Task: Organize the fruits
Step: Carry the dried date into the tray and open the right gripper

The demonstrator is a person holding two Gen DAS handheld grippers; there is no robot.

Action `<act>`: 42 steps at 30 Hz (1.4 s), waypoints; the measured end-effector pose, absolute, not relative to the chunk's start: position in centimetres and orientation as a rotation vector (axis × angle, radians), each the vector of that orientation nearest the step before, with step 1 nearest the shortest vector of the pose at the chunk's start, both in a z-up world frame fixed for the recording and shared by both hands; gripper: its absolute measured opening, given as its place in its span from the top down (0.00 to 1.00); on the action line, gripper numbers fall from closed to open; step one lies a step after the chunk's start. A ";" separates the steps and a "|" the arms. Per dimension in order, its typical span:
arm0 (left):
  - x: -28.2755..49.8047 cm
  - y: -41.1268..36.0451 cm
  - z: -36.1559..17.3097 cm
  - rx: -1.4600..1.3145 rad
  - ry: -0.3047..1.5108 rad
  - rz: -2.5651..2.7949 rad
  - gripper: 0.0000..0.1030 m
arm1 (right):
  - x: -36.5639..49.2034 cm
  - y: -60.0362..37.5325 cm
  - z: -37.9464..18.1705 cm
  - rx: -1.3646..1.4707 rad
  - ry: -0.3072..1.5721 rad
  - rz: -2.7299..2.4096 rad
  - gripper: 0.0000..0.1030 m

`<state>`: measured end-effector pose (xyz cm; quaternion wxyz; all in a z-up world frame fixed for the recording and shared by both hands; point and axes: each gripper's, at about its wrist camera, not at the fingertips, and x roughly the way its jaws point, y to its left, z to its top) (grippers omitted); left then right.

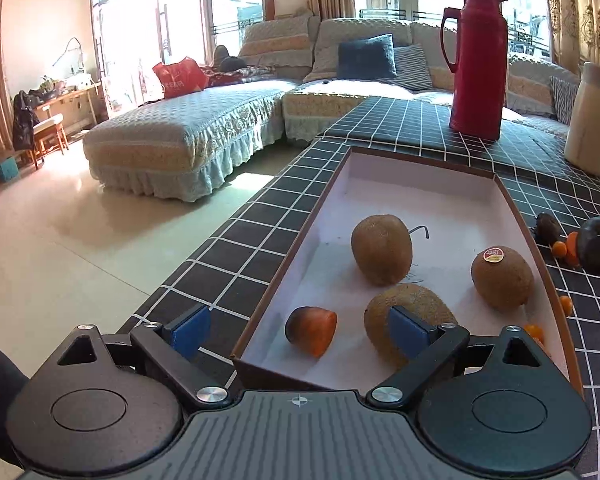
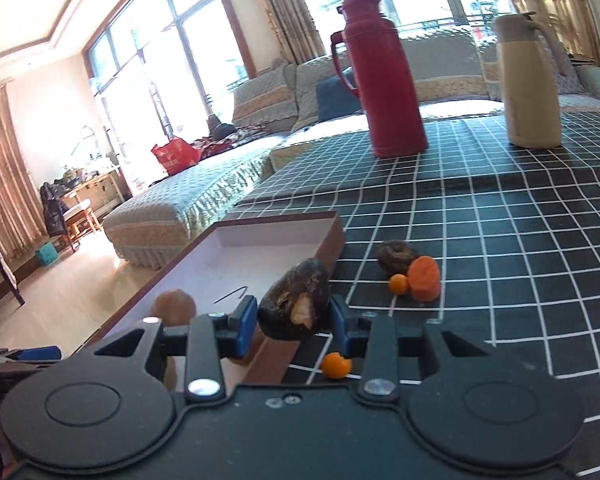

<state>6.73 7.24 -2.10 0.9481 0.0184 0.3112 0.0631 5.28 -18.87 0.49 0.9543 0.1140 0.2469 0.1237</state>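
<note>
Three kiwis point(image 1: 381, 249) plus orange-dark fruit piece point(image 1: 311, 330) lie inside shallow box point(image 1: 420, 184) on checked tablecloth point(image 1: 260, 232). Left gripper point(image 1: 298, 334) spread wide at box's near end, nothing between pads. Right gripper point(image 2: 293, 320) clamped on dark wrinkled fruit point(image 2: 294, 304) at box's right wall. Small orange fruits point(image 2: 399, 283), carrot-like chunk point(image 2: 424, 278) on cloth further right.

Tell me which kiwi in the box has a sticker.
The kiwi by the box's right wall: round sticker on top. The other two are bare.
</note>
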 end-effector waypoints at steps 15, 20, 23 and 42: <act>6.0 9.8 -2.1 -0.007 0.628 0.159 0.08 | 6.6 -12.2 -0.9 0.090 0.617 0.433 0.64; 6.1 9.4 -2.3 0.003 0.631 0.151 0.08 | 7.3 -11.6 -1.3 0.077 0.645 0.435 0.64; 6.1 9.5 -2.3 0.002 0.630 0.151 0.08 | 7.6 -11.6 -1.6 0.079 0.657 0.443 0.64; 6.1 9.9 -2.2 -0.021 0.643 0.174 0.08 | 6.6 -13.5 0.2 0.149 0.565 0.420 0.55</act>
